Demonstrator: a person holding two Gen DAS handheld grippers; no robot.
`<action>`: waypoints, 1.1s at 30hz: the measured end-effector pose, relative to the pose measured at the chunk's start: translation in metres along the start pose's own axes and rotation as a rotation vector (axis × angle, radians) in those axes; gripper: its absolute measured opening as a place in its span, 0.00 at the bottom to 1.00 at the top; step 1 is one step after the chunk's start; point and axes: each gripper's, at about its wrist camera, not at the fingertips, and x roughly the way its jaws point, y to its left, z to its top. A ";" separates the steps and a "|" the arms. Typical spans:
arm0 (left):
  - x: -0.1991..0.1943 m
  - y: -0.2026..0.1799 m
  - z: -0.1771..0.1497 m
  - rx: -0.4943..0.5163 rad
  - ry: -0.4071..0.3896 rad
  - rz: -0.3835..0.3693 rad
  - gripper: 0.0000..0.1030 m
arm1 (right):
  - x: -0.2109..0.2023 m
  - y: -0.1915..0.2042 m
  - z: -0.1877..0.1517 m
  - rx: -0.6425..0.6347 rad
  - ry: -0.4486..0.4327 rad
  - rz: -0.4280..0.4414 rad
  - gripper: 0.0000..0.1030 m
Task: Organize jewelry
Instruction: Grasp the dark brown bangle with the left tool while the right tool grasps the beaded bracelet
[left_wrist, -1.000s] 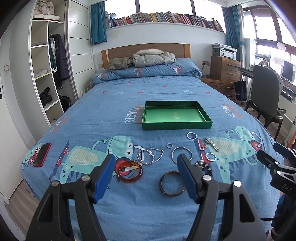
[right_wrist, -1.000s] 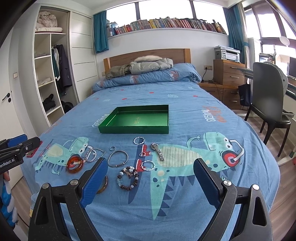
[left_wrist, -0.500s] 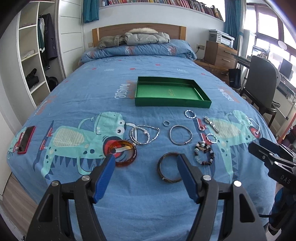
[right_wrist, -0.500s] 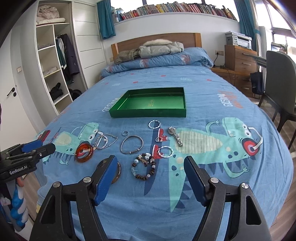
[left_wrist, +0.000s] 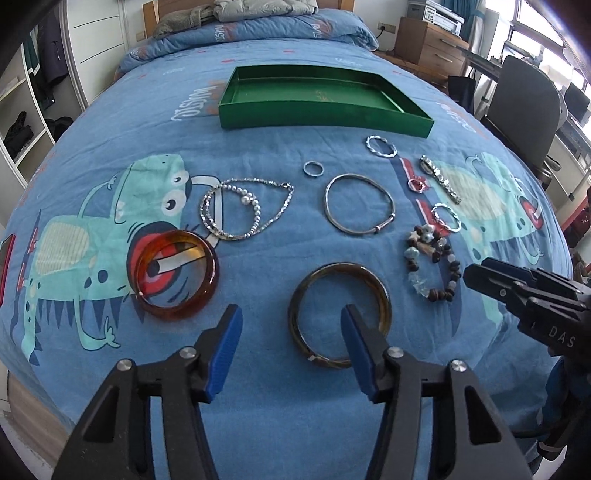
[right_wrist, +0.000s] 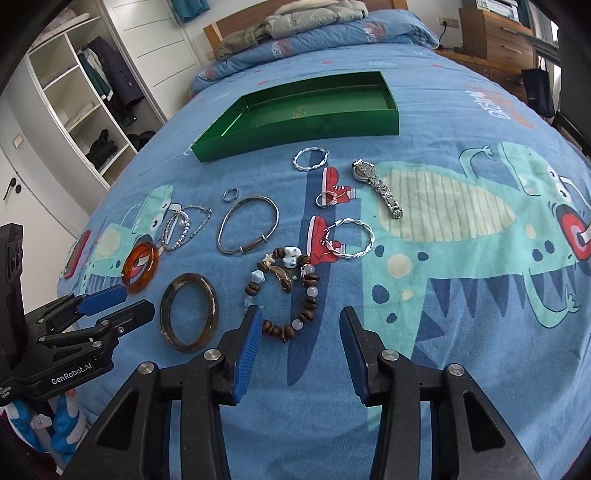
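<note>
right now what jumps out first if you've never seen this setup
A scatter of jewelry on the blue dinosaur bedspread: an amber bangle at left, a dark bangle just ahead of the open left gripper, and a beaded bracelet before the open right gripper. Behind them sits an empty green tray.

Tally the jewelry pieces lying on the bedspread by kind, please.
Bangles and bracelets: 6, e.g. amber bangle, dark bangle, beaded bracelet
Small rings: 2, e.g. plain ring
Chains/necklaces: 1
Watches: 1
Total: 10
</note>
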 end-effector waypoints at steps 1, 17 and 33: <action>0.007 0.000 0.001 0.000 0.013 0.001 0.47 | 0.007 -0.001 0.002 -0.001 0.016 -0.002 0.38; 0.043 -0.003 0.006 0.034 0.059 0.022 0.31 | 0.057 0.009 0.018 -0.118 0.092 -0.117 0.18; -0.011 -0.026 0.006 0.119 -0.109 0.127 0.07 | -0.017 0.022 0.006 -0.155 -0.077 -0.098 0.09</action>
